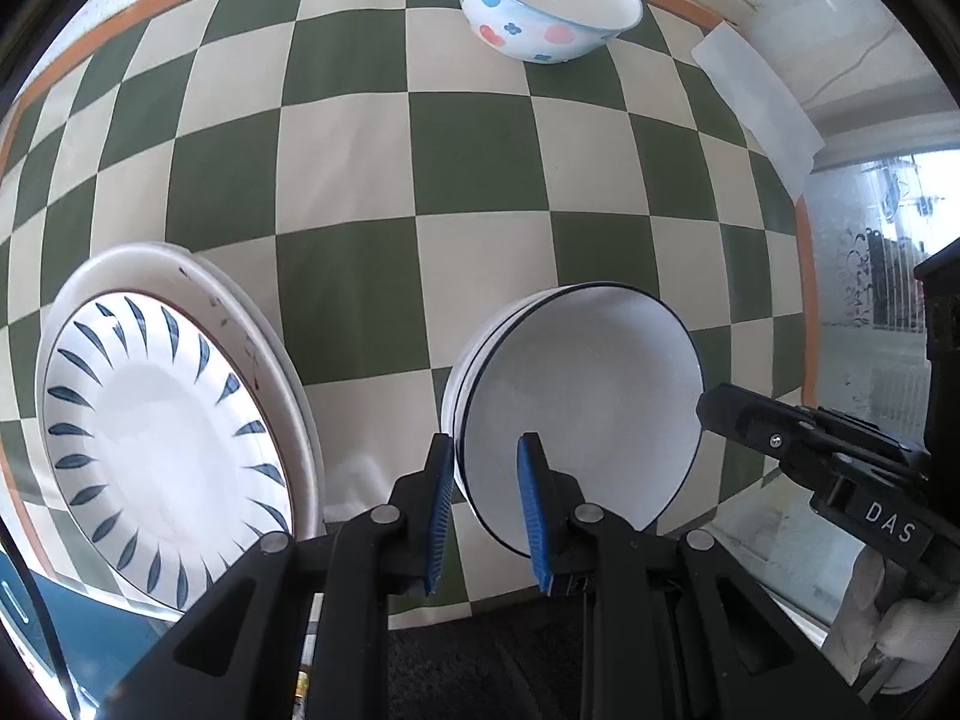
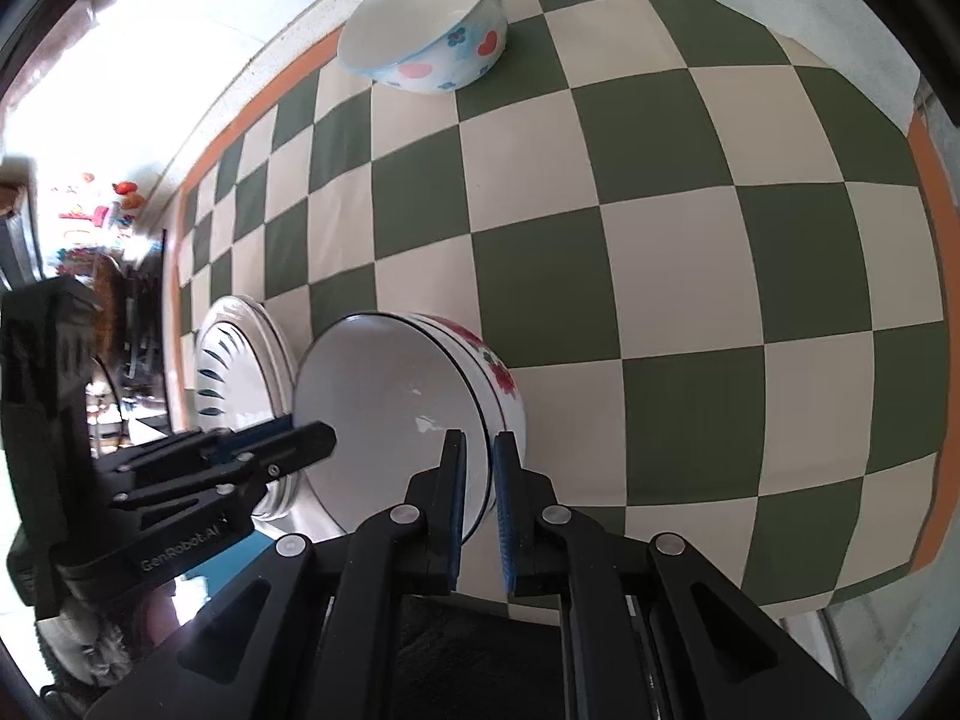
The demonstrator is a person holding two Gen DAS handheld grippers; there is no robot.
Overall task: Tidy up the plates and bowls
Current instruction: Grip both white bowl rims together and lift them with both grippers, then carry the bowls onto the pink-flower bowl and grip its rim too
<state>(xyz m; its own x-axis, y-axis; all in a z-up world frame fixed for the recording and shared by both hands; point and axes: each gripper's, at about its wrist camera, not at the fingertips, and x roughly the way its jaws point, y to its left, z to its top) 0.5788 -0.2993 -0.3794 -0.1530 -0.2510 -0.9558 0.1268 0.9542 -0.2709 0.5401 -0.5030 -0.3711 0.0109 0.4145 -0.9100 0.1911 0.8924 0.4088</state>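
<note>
Both grippers pinch one stack of bowls [image 1: 588, 420] by opposite rims: the left gripper [image 1: 487, 510] nearly shut on the near-left rim, the right gripper [image 2: 477, 501] closed tight on the flowered side, likely sharing the load. Beside it sits the plate stack [image 1: 162, 432]; well apart on the checkered worktop [image 1: 360, 180] waits a heart-patterned bowl [image 1: 546, 0].

On the tabletop [image 1: 372, 180] we list: a stack of plates [image 1: 162, 420] at near left; just right of it, nested bowls [image 1: 588, 396]; well behind these, near the far edge, a single bowl [image 1: 546, 0]; a sheet [image 1: 756, 96] at the far right corner.
</note>
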